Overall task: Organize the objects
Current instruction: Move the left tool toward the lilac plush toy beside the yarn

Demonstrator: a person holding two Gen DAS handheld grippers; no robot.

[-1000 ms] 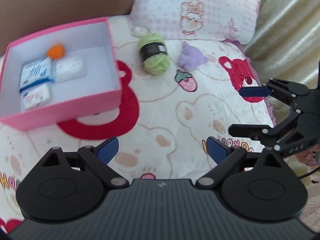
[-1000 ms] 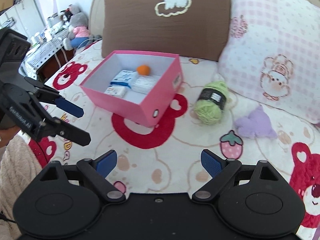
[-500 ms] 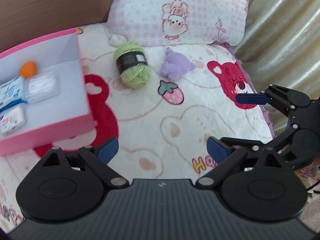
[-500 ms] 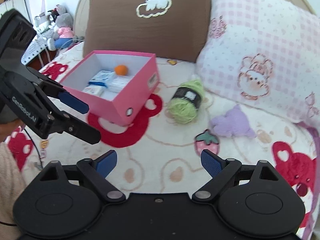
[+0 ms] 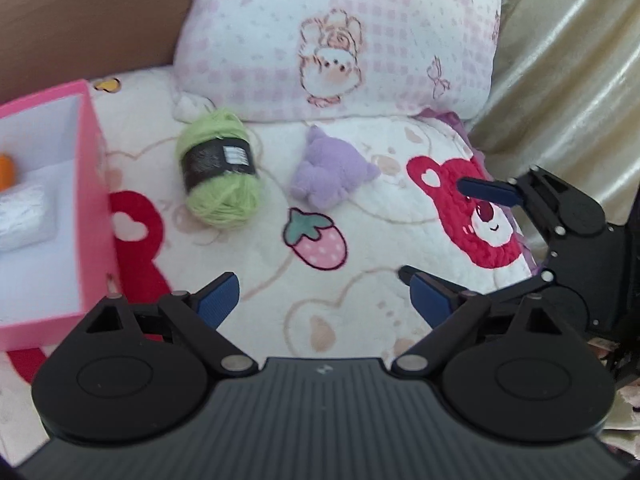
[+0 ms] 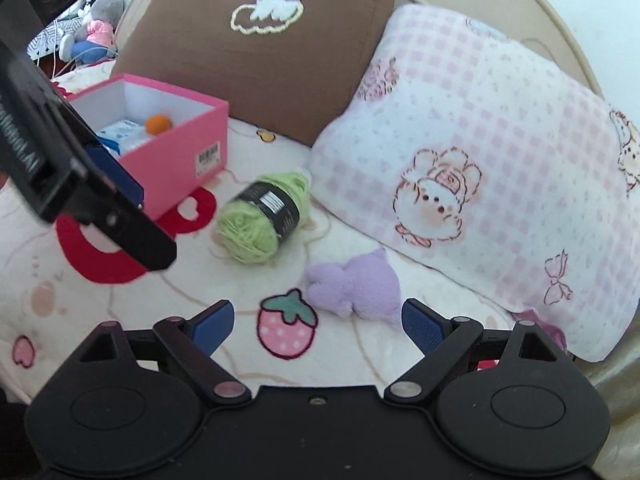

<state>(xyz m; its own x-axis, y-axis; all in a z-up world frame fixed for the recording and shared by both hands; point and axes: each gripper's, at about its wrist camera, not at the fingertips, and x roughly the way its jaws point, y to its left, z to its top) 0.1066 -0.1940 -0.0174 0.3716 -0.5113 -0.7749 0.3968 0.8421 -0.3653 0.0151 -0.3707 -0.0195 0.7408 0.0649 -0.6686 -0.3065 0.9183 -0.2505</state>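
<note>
A green yarn ball [image 5: 218, 176] with a black label lies on the cartoon bedspread, and a purple plush toy [image 5: 328, 172] lies just right of it. A pink box [image 5: 92, 184] at the left holds an orange ball [image 6: 158, 123] and white packets. My left gripper [image 5: 324, 300] hovers over the quilt short of the yarn; its jaws are closing slightly with nothing between them. My right gripper [image 6: 318, 320] is open and empty, with the plush toy [image 6: 356, 284] just beyond its right finger and the yarn [image 6: 260, 216] farther off to the left.
A pink checked pillow [image 5: 340, 40] and a brown pillow [image 6: 260, 52] lean behind the objects. A shiny beige curtain [image 5: 560, 60] borders the bed's right edge. Stuffed toys [image 6: 96, 20] sit on furniture beyond the box [image 6: 180, 156].
Both grippers have moved forward and down toward the yarn and plush toy. In the left wrist view the pink box has slid off to the left. Nothing has been picked up.
</note>
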